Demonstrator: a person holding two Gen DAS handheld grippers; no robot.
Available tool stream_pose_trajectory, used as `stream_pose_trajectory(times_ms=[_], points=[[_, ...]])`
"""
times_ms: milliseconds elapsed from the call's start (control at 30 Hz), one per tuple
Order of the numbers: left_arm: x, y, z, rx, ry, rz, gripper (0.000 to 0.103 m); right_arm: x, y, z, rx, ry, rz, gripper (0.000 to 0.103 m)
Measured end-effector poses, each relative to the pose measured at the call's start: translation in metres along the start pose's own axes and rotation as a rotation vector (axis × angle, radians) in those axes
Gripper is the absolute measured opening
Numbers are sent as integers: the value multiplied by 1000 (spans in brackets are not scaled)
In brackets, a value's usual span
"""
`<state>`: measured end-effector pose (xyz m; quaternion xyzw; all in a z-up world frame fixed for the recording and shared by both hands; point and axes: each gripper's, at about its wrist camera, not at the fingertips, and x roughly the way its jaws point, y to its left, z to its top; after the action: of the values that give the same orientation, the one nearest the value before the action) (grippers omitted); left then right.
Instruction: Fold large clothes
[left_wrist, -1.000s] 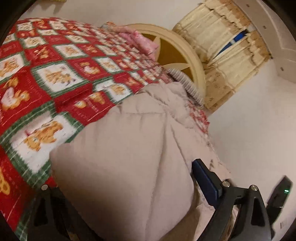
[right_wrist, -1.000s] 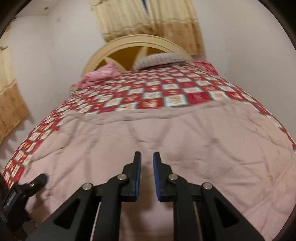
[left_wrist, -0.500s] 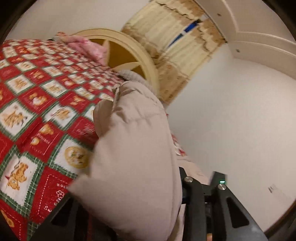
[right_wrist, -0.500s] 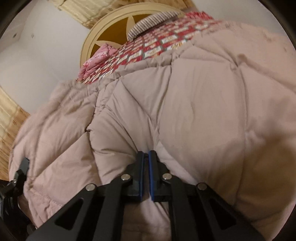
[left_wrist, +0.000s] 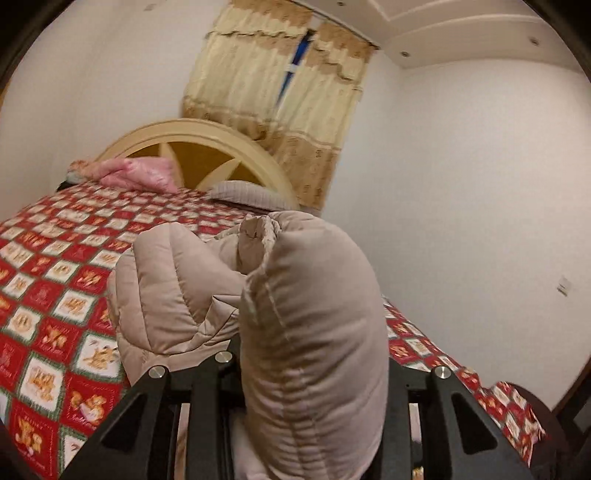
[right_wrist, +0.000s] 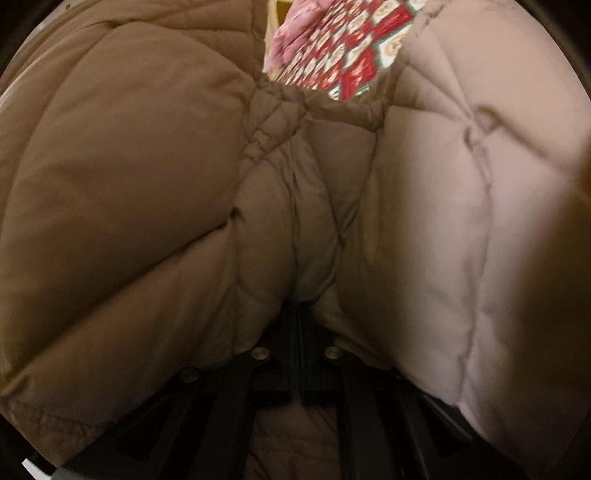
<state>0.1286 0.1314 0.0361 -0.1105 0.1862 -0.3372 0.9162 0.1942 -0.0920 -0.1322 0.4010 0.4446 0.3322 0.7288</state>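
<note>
Holding the coat (left_wrist: 310, 332) up off the bed (left_wrist: 55, 302), at 12 o'clock from me. My left tool (left_wrist: 314, 369) pinches one puffy edge, my right tool (right_wrist: 297, 321) another. Folding has barely begun.

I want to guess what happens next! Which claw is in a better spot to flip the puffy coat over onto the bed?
Probably the left. Its claw grips a raised corner of the puffy coat, with the red blanket showing ahead. The right claw also pinches the coat, but folds bulge all around it.
</note>
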Motion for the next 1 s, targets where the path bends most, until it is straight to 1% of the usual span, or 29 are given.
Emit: stream_pose_trajectory(times_ms=[67, 133, 200, 300, 333, 367, 467, 533, 600, 700, 767, 800, 833, 867, 900, 933, 1000], points=[[8, -17, -4, 47, 15, -19, 34, -23, -5, 0, -4, -13, 5, 9], [25, -39, -11, 117, 40, -27, 34, -55, -14, -2, 1, -45, 10, 11], [44, -57, -20, 165, 76, -41, 34, -90, -23, -5, 0, -106, -33, 11], [71, -77, -36, 198, 146, -74, 34, -134, -36, -10, -27, -188, -133, 11], [80, -82, -41, 217, 170, -74, 34, -147, -42, -12, -25, -220, -163, 11], [89, -88, -48, 245, 198, -65, 34, -162, -49, -14, -14, -256, -176, 11], [104, -101, -63, 318, 243, -43, 34, -189, -65, -20, 16, -330, -203, 11], [109, -105, -69, 343, 260, -40, 34, -201, -77, -21, 39, -370, -219, 11], [113, -106, -69, 350, 270, -37, 34, -203, -83, -20, 59, -383, -207, 11], [116, -106, -72, 364, 278, -32, 34, -214, -88, -20, 59, -404, -221, 12], [114, -108, -76, 374, 282, -32, 34, -219, -88, -19, 59, -424, -216, 19], [116, -108, -75, 377, 284, -32, 34, -223, -88, -16, 64, -435, -208, 26], [114, -110, -78, 383, 283, -34, 34, -228, -88, -13, 70, -451, -191, 36], [116, -109, -78, 388, 281, -36, 34, -243, -88, -23, 72, -464, -179, 42], [115, -109, -79, 392, 279, -37, 34, -244, -86, -20, 72, -476, -171, 52], [115, -109, -80, 395, 276, -41, 34, -247, -83, -16, 66, -491, -164, 55], [111, -108, -83, 398, 268, -54, 34, -249, -76, -14, 59, -494, -171, 55]])
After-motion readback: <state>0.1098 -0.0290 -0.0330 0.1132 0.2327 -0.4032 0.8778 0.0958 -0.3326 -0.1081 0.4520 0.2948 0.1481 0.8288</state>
